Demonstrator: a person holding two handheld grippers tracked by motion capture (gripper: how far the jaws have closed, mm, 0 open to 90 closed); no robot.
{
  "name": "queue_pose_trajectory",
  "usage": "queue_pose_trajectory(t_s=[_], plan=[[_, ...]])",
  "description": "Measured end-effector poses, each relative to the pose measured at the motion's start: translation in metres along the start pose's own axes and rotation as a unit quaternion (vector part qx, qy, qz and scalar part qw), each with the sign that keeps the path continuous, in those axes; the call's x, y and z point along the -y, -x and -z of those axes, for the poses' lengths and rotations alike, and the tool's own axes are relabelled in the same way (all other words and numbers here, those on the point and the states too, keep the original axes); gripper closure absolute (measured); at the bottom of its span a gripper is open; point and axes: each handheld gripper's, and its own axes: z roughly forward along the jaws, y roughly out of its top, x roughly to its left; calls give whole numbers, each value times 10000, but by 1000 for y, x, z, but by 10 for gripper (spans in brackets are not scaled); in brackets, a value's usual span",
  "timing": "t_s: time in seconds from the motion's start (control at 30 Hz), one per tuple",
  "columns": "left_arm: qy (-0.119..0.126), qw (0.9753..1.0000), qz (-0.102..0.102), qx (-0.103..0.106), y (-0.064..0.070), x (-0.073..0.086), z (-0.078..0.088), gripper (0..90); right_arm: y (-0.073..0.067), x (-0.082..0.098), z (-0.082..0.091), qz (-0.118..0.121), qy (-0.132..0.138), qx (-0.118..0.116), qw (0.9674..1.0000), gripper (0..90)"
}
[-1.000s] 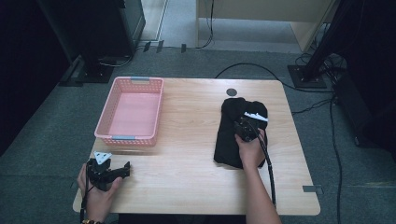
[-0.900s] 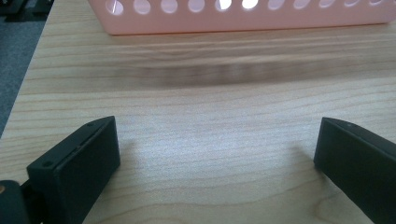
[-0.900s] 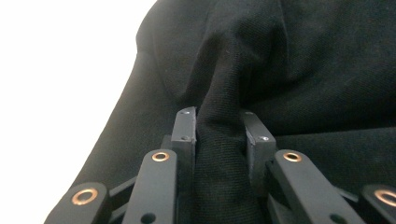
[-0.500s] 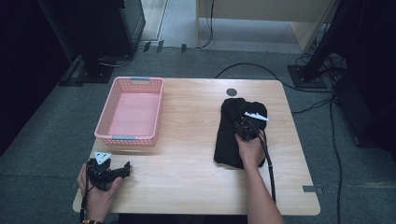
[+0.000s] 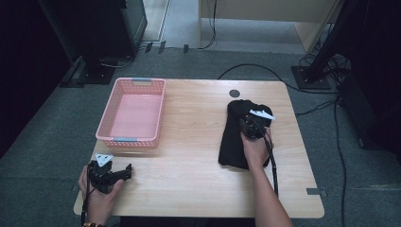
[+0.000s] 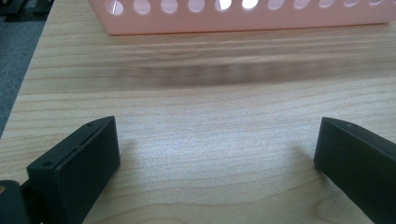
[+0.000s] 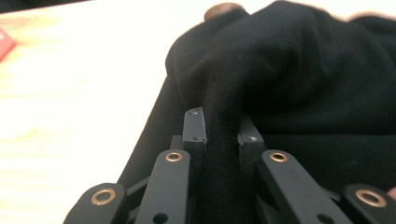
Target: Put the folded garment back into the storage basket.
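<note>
Wooden table [image 5: 198, 142]: black cloth [image 7: 289, 88] fold pinched between right gripper [image 7: 223, 126] jaws; left gripper [image 6: 215, 154] jaws open.

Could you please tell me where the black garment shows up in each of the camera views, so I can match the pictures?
High view: the black garment lies folded on the right half of the table, under the right gripper.
Right gripper view: it covers the centre and right, a fold pinched between the closed jaws.
Left gripper view: pink basket and bare wood.
Shared landmark: the light wooden table.
</note>
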Motion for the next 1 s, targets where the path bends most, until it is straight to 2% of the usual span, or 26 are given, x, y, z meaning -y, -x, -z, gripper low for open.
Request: queue_pose_trajectory(t_s=[0.47,1.0], plan=[[1,10000,0,0,0,0,0,1,-11,-25,15,193,32,149,9997,801],[1,10000,0,0,0,0,0,1,-42,-47,24,386,200,-33,9990,801]])
